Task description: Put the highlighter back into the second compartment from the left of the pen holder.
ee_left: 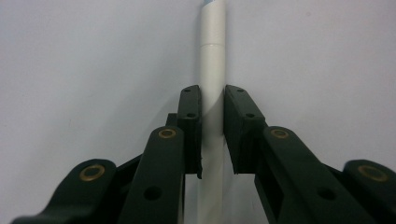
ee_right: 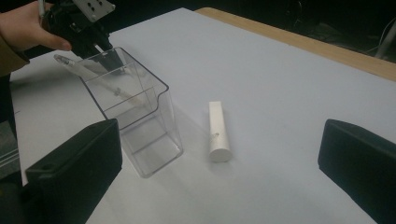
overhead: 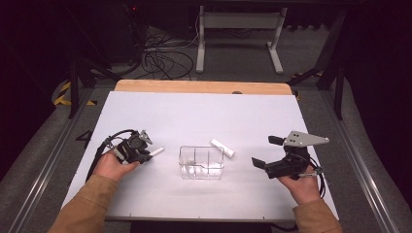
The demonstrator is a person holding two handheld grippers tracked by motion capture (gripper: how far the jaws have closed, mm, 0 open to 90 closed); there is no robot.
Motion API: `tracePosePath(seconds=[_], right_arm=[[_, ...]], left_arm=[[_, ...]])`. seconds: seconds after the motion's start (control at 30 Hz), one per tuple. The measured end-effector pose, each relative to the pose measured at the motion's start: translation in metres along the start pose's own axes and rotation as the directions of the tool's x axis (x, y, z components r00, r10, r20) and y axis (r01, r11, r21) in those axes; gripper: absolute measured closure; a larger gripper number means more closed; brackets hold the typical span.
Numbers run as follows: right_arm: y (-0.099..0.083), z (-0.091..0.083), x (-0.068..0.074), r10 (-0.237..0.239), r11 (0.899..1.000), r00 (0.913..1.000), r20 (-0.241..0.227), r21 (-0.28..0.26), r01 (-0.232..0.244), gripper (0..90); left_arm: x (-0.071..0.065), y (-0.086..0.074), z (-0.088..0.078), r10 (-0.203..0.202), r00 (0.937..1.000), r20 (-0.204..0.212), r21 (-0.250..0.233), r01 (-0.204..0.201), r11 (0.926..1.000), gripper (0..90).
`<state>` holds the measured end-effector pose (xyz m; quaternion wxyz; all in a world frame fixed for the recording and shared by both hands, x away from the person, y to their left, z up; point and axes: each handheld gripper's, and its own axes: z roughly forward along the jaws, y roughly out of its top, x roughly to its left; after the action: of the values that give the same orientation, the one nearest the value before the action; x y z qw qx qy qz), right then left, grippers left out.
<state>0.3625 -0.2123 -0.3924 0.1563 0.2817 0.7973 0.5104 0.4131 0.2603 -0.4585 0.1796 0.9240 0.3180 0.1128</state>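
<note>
A slim white stick (ee_left: 212, 60) lies on the white table sheet, and my left gripper (ee_left: 212, 95) is shut on it, both pads against its sides. From above, the stick (overhead: 157, 152) pokes out of the left gripper (overhead: 145, 153) toward a clear plastic box (overhead: 201, 162) standing upright at the table's middle. A short white cylinder (overhead: 222, 148) lies flat just behind the box's right corner. My right gripper (overhead: 265, 151) rests at the right, open, with nothing between its jaws. In the right gripper view, the cylinder (ee_right: 219, 130) lies ahead beside the box (ee_right: 140, 116).
The white sheet (overhead: 204, 116) covers a wooden table whose far edge (overhead: 204, 87) shows bare wood. Cables and a white frame stand on the floor beyond. The person's hands hold both grippers near the front edge.
</note>
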Motion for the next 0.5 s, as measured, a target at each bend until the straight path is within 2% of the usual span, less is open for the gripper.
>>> tracePosePath(seconds=[0.23,0.27,0.5], right_arm=[[-0.001,0.002,0.0,-0.003,1.0,1.0,-0.002,0.01,0.003,0.2],[-0.001,0.001,0.0,-0.002,1.0,1.0,-0.001,0.008,0.002,0.2],[0.0,0.0,-0.001,0.0,1.0,1.0,-0.001,0.001,0.0,0.2]], left_arm=[[-0.002,0.003,-0.002,0.017,0.9998,0.014,0.009,-0.017,0.9998,77.8],[-0.003,0.004,-0.004,0.036,0.9993,0.007,0.012,-0.036,0.9993,77.9],[-0.012,0.013,-0.023,0.063,0.998,-0.008,-0.04,-0.063,0.9972,77.9]])
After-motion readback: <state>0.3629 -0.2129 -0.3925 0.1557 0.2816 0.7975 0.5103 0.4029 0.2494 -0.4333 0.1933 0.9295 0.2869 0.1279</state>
